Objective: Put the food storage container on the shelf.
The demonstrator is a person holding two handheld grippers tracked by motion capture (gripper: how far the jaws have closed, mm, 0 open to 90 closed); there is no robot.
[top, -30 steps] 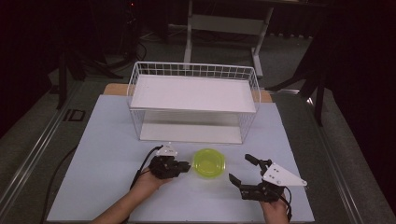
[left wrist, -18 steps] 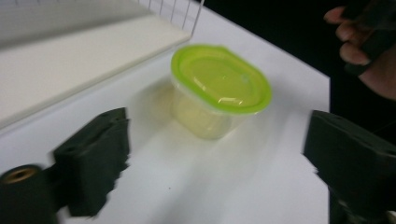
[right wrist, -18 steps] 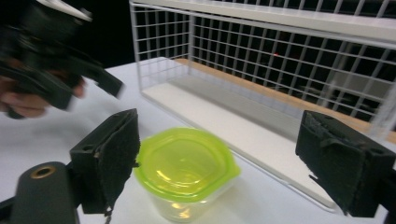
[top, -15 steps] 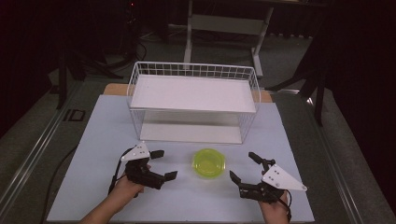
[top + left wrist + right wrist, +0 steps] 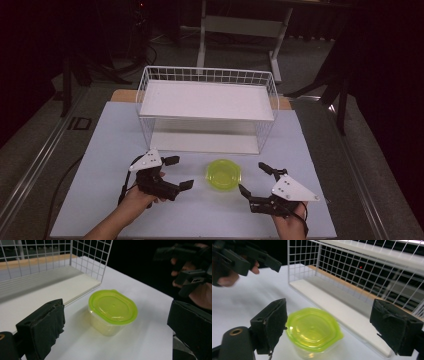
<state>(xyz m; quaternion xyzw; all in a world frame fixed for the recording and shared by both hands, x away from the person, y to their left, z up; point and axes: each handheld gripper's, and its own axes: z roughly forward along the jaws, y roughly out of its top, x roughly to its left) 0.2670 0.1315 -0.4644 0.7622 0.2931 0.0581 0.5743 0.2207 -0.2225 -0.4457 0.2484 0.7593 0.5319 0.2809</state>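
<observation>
A small clear container with a lime-green lid stands on the white mat in front of the wire rack. My left gripper hangs just left of it, jaws spread wide and pointing at it. They have just been opening and grip nothing. In the left gripper view the container lies ahead, beyond the two black pads of my left gripper. My right gripper stands open just right of the container. In the right gripper view the container sits low between the spread jaws of my right gripper, untouched.
A white wire rack with an upper shelf and a white base board stands behind the container, near the mat's far edge. A bare stretch of white mat lies to the left. Dark floor and stands surround the table.
My left gripper has drawn back leftward from the container's side, lifted a little, and its jaws have gone from nearly shut to wide open. The right gripper has hardly moved.
</observation>
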